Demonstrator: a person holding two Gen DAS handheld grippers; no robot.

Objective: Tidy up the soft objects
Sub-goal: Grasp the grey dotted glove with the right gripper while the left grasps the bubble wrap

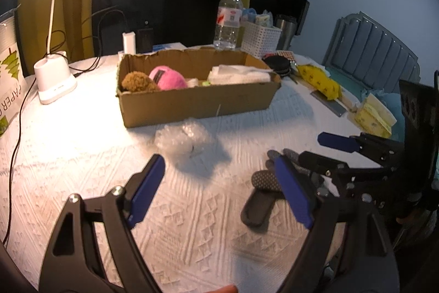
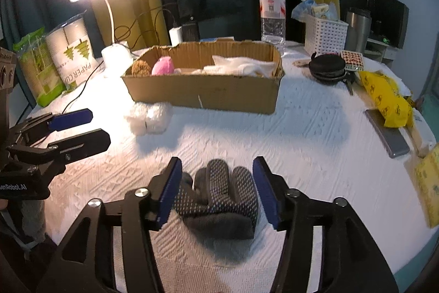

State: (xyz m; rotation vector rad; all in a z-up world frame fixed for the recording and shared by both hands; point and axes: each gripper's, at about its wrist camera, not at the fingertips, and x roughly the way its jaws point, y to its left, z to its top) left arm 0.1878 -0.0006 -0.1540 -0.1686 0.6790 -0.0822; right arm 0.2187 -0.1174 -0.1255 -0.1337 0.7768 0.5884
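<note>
A dark grey dotted glove lies flat on the white textured tabletop, close to its near edge. Its long axis runs from the near edge toward the far one, cuff nearest and fingers pointing away toward the cardboard box.

The right gripper hangs over the glove with a blue pad on either side of it. Its jaws are released: the right pad stands clear of the glove, and the left one lies just beside the glove's edge without pressing it.

The left gripper hovers to the glove's left above bare cloth, jaws spread wide and empty. Ahead of it, a crumpled piece of clear bubble wrap rests against the box's near wall.

The box sits toward the far edge, its long side parallel to that edge. Inside it are a brown plush and a pink plush at the left end and folded white cloth at the right end.
</note>
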